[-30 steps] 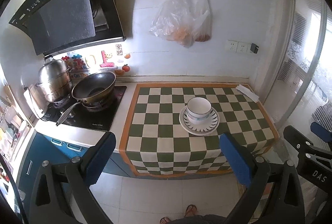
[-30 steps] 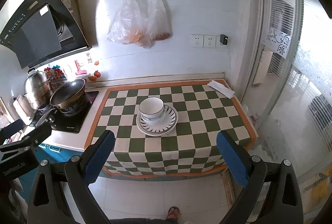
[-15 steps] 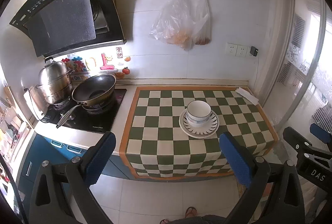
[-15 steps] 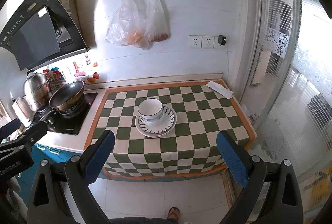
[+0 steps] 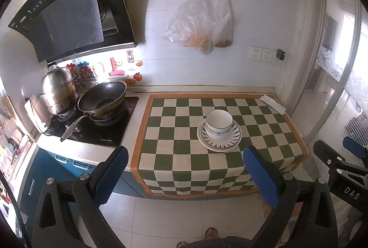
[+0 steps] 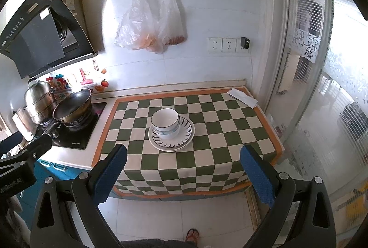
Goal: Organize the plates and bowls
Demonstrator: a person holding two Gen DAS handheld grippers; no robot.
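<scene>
- Left wrist view: your left gripper (image 5: 184, 169) has its fingers spread wide with nothing between them, held off the table (image 5: 161, 156) over the floor.
- The bowl (image 5: 219, 124) sits nested in the plate (image 5: 219, 135), ahead of the fingers and nearer the right one; the stacking looks like the organised state the task wants.
- The wok (image 5: 102, 99) and the steel pot (image 5: 59, 92) stand well beyond the left finger, clear of any reach.
- Right wrist view: your right gripper (image 6: 182, 167) is likewise wide open and holds nothing, back from the table edge.
- Here the bowl (image 6: 166, 122) in its plate (image 6: 171, 136) lies ahead, roughly midway between the fingers, on the checked cloth (image 6: 207, 156).
- The folded paper (image 6: 242, 97) lies far beyond the right finger.
</scene>
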